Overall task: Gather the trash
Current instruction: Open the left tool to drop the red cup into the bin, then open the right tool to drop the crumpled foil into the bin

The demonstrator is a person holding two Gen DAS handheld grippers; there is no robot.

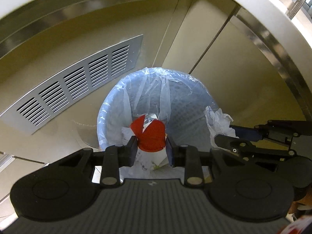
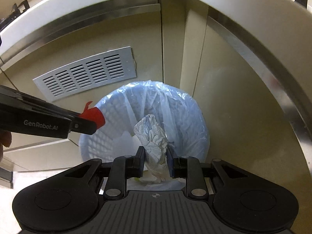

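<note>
Both pinching: left claw (image 1: 151, 146) red scrap (image 1: 151, 135), right claw (image 2: 156, 154) crumpled tissue (image 2: 153, 138), over bin (image 2: 202, 124).

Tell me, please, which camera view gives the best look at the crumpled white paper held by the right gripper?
The right wrist view: the crumpled white paper sits centred between the right gripper fingers above the lined bin. The left wrist view shows it only sidelong, at the right edge.

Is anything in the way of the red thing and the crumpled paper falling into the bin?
Nothing visible is. The red wrapper and the crumpled paper hang above the open bin, whose clear bag lines the rim without covering the opening.
</note>
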